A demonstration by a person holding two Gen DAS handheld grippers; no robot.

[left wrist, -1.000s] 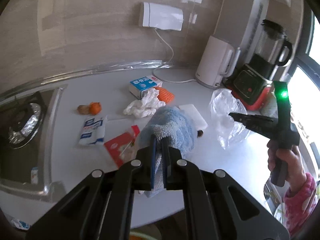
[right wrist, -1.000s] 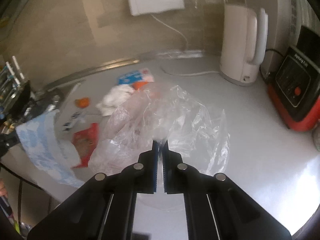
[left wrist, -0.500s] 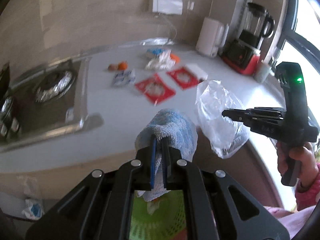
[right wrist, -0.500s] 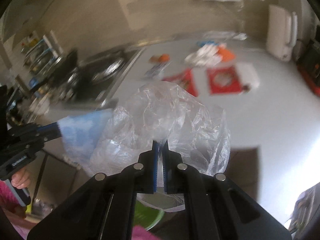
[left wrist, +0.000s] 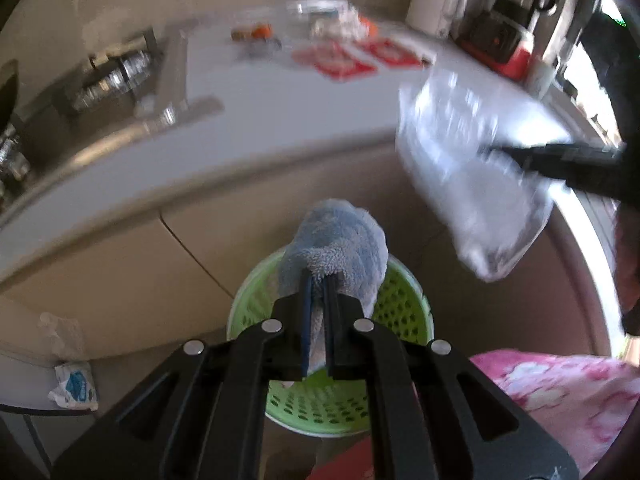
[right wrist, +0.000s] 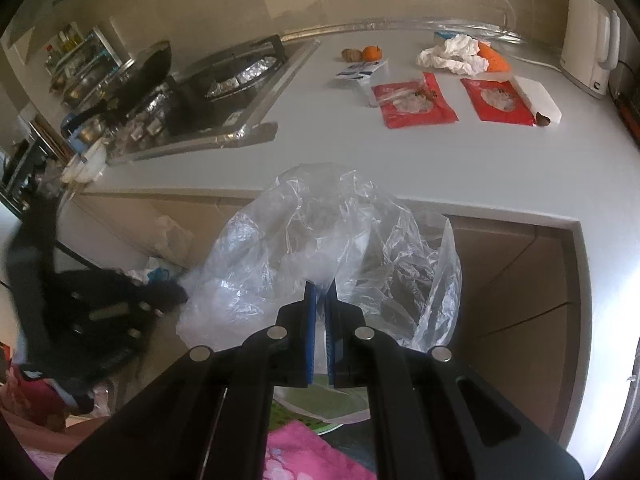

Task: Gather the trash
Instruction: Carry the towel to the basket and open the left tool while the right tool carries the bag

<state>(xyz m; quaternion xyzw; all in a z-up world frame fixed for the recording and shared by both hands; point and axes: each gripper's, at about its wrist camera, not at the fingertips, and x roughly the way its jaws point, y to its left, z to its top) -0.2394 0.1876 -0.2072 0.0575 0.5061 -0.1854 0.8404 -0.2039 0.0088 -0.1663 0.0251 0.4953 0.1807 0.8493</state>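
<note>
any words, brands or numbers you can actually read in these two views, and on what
None can be read.
Two red snack packets on the grey counter: print too small.
Blue and white wrapper beside them: lettering too small.
Blue and white box behind the crumpled white tissue: mostly hidden.
Red-based blender: panel blurred.
White scrap with blue print low at the left wrist view's left: blurred.

A kettle (right wrist: 591, 56) is seen at the worktop's (right wrist: 400, 152) back right corner; a hob (right wrist: 224, 84), perhaps foil-lined, is set at its left edge.
</note>
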